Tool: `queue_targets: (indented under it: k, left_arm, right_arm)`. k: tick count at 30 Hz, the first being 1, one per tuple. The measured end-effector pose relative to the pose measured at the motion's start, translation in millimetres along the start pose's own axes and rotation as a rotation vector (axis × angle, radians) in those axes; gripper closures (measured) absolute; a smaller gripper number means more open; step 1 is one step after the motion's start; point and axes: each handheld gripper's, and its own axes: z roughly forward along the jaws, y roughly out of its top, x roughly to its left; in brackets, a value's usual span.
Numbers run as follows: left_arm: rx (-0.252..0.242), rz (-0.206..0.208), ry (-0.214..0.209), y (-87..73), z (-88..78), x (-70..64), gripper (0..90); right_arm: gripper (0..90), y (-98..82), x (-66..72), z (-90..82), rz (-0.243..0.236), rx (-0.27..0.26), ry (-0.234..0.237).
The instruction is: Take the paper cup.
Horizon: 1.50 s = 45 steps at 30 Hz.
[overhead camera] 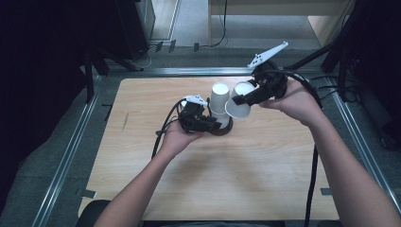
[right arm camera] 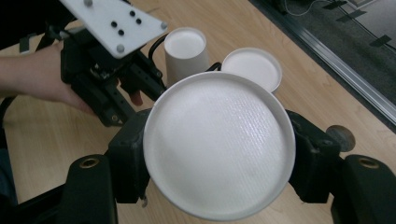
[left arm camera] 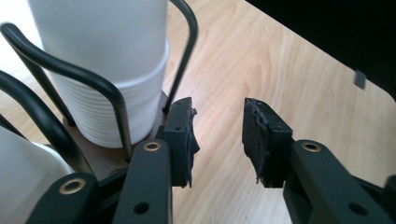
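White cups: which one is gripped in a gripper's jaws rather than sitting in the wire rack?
The cup clamped in the right gripper, held sideways in the air. The other cups stand stacked upside down in the rack.

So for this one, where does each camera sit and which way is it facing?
High view: above the person's side, looking forward and down at the table; both forearms show.
Left gripper view: on the left claw, facing the cup stack in its wire holder.
Right gripper view: on the right claw, facing its held cup.
All share the stack.
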Motion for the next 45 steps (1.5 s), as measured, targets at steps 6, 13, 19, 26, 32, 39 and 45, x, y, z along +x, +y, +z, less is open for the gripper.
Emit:
queue_targets:
  k: [6,13,19,26,32,39,45]
  left_arm:
    - [0.024,0.026,-0.028,-10.2,-3.7,-2.1,60.2]
    - [0.033,0.051,-0.049,-22.8,-8.1,-5.8,58.1]
    - [0.025,0.052,-0.062,-28.0,-13.2,-7.9,57.6]
    - [0.004,0.075,-0.081,-37.0,-16.9,-8.2,51.9]
    - [0.000,0.092,-0.088,-44.9,-20.6,-8.6,50.9]
    - [0.011,0.094,-0.125,-55.5,-23.0,-8.1,44.7]
    - [0.042,0.140,-0.152,-61.0,-21.8,-10.5,39.1]
  right_arm:
    - [33.3,-20.6,7.8,6.4,-0.021,0.010,0.030]
    - [33.2,-42.1,17.9,15.0,-0.023,-0.003,0.049]
    - [33.2,-55.7,22.9,24.5,-0.029,0.008,0.064]
    - [33.1,-73.3,25.9,31.5,-0.022,-0.008,0.105]
    - [33.2,-91.1,28.7,41.0,-0.015,-0.006,0.115]
    - [33.2,-106.8,30.8,55.0,-0.009,-0.006,0.156]
    - [33.2,-113.9,37.3,70.7,-0.025,0.004,0.183]
